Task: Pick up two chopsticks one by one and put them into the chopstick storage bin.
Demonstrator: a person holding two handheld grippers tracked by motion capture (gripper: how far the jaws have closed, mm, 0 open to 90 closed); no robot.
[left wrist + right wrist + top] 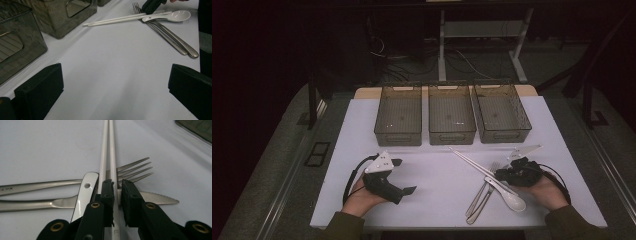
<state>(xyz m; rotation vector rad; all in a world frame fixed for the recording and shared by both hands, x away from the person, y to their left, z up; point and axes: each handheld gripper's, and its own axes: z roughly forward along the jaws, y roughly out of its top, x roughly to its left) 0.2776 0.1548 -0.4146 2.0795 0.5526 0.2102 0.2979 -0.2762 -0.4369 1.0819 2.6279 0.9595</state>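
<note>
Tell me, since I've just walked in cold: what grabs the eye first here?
The heap of cutlery at the table's near right: white chopsticks, a white spoon, a fork and a knife lying crossed. The right hand-held gripper has one chopstick between its jaws. Three dark bins line the far edge.

The fork (pixel 132 171) and knife (pixel 155 198) are shiny metal, the chopsticks (pixel 107 150) and spoon (pixel 172 15) are smooth glossy white, the bins (pixel 452 112) are see-through smoky plastic, and the worktop (pixel 432 190) is matt white.
</note>
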